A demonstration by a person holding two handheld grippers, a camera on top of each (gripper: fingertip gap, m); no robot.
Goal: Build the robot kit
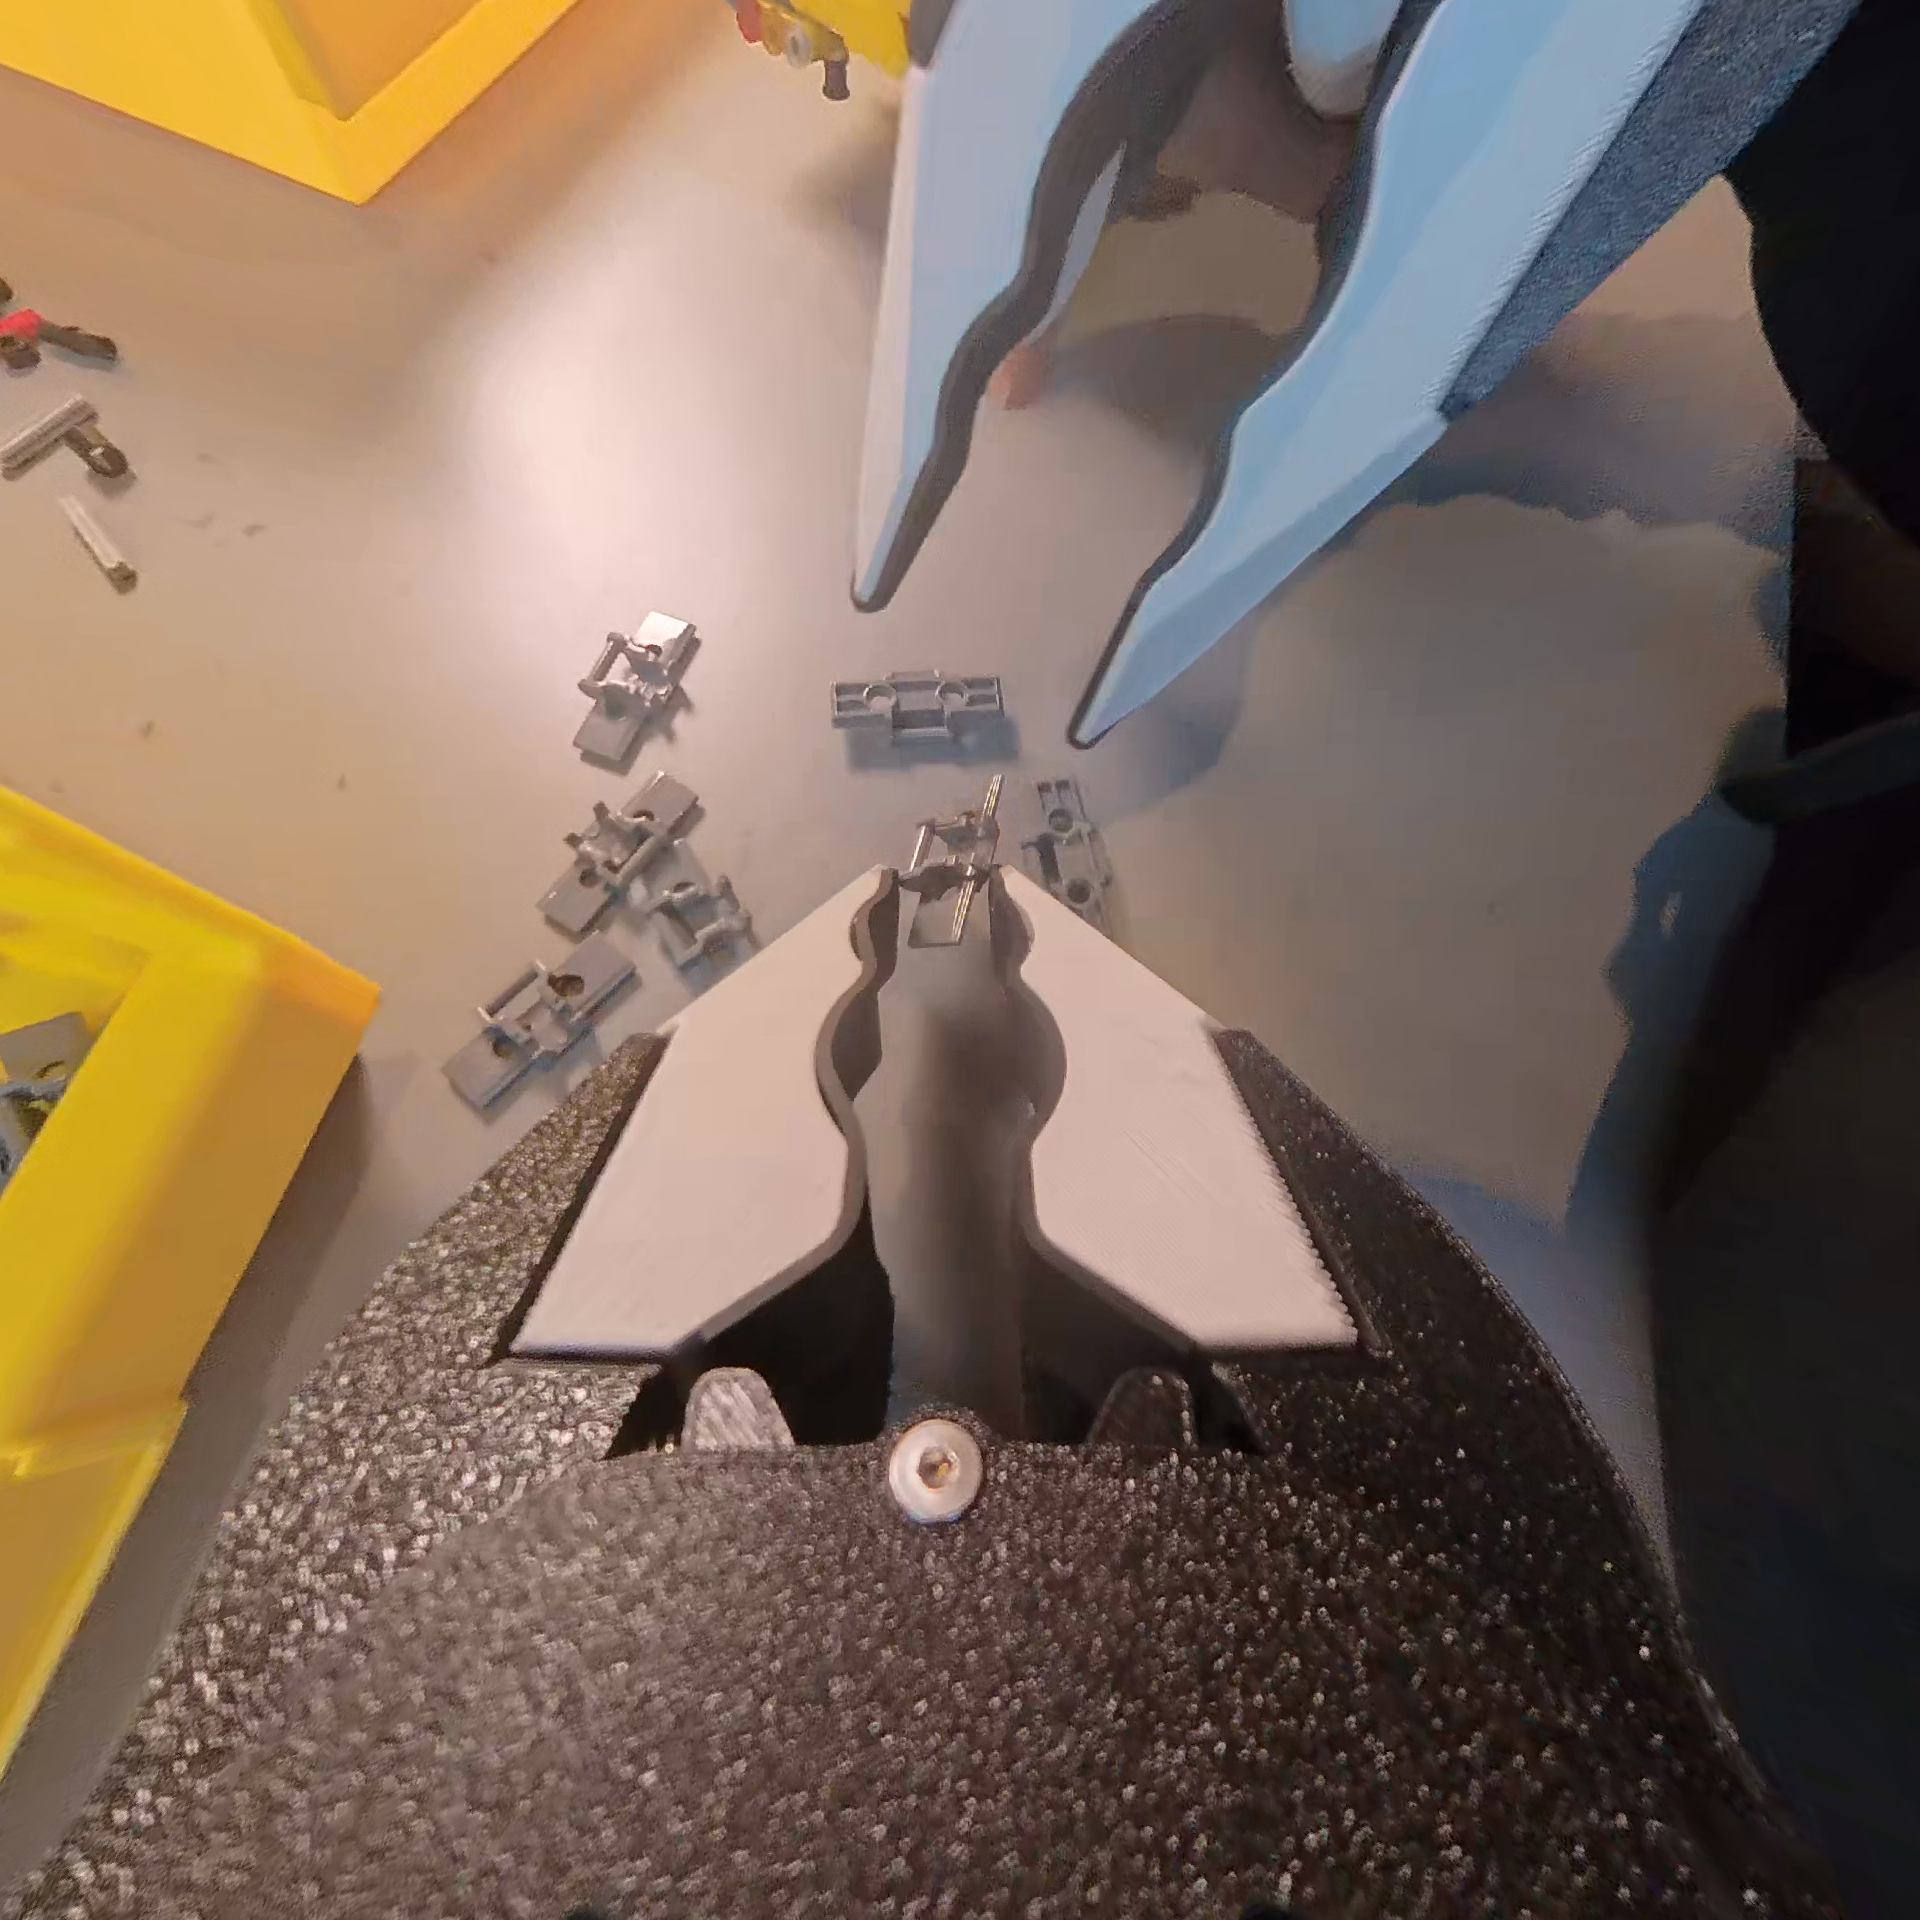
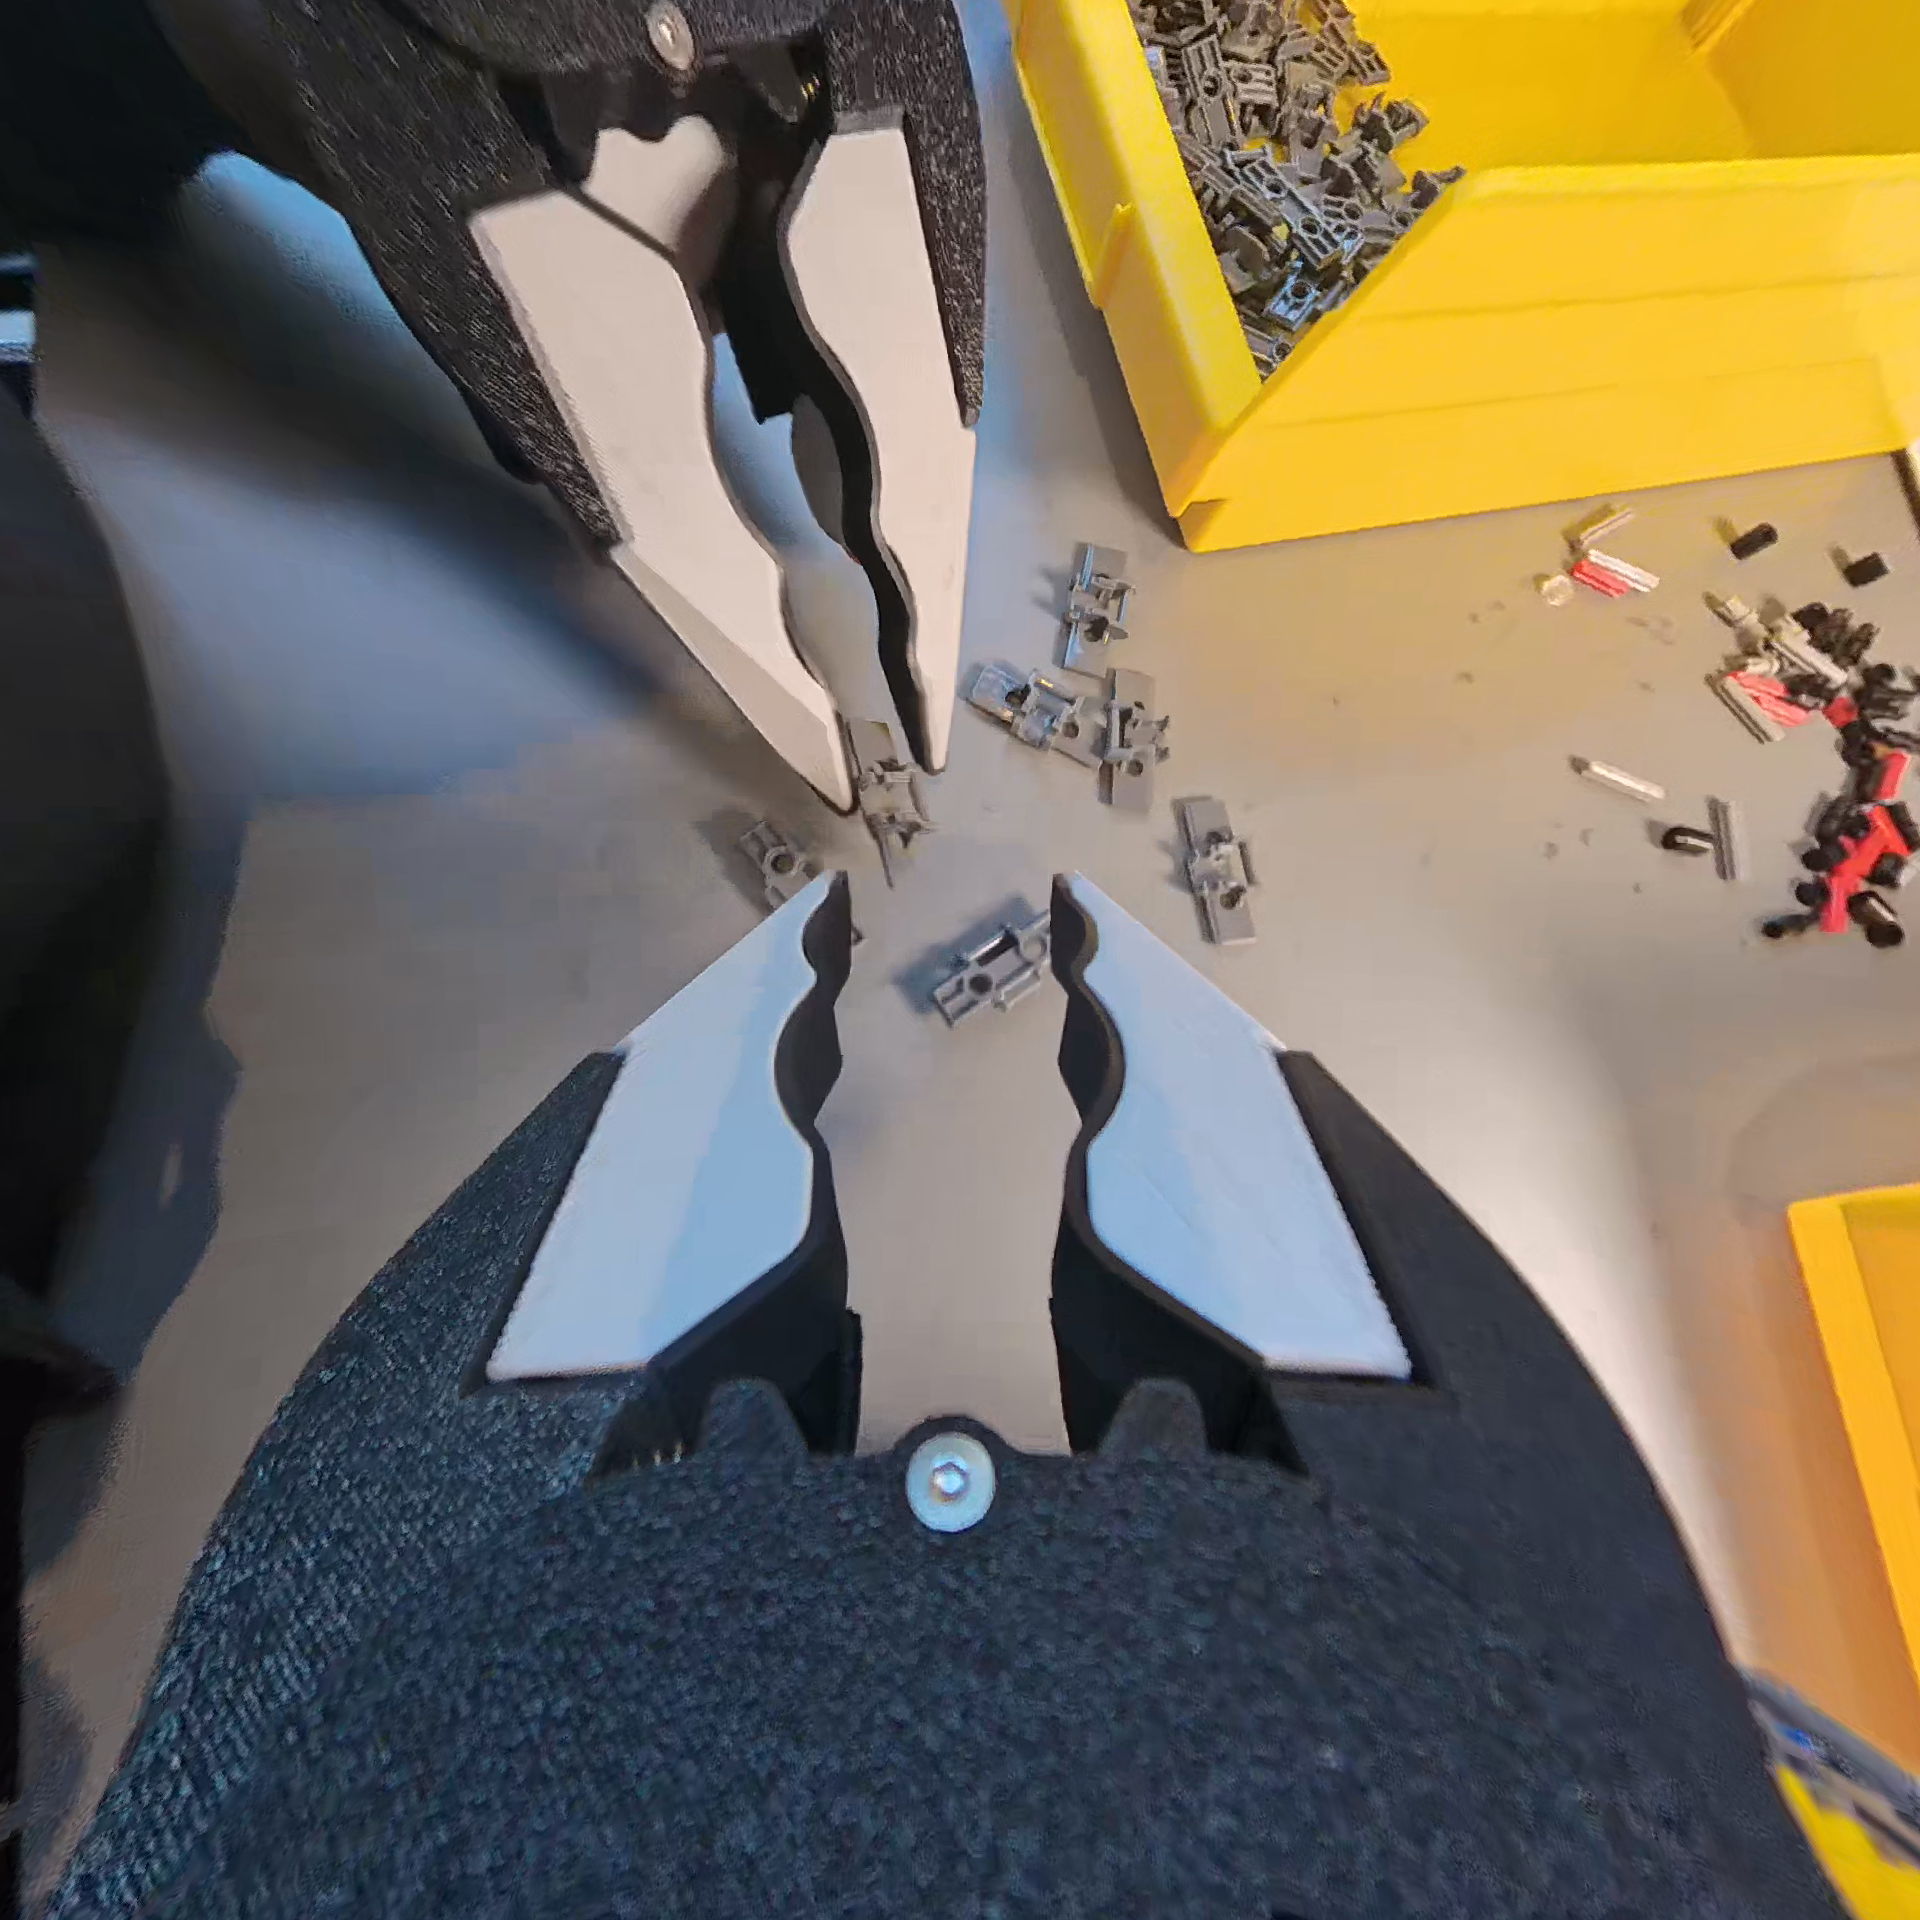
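My left gripper (image 1: 943,878) is shut on a small grey plastic assembly with a thin metal pin (image 1: 951,862), held just above the grey table; it also shows in the right wrist view (image 2: 888,784) with the assembly (image 2: 888,795) in its tips. My right gripper (image 2: 951,894) is open and empty, with its tips on either side of a loose grey clip piece (image 2: 987,966) on the table. In the left wrist view the right gripper (image 1: 971,665) shows as pale blue fingers above that piece (image 1: 916,704). Another grey piece (image 1: 1068,852) lies beside the left gripper's tips.
Several assembled grey pieces (image 1: 623,831) lie in a group left of my left gripper, also in the right wrist view (image 2: 1122,717). A yellow bin (image 2: 1455,343) holds many grey parts. Red, black and grey small parts (image 2: 1839,769) are scattered on the table. More yellow bins (image 1: 135,1174) stand nearby. About 4 centimetres separates my left fingertips from my right. It is some 4 centimetres from my right tips to the loose grey clip piece (image 2: 987,966). It turns up in the left wrist view (image 1: 932,705) as well.
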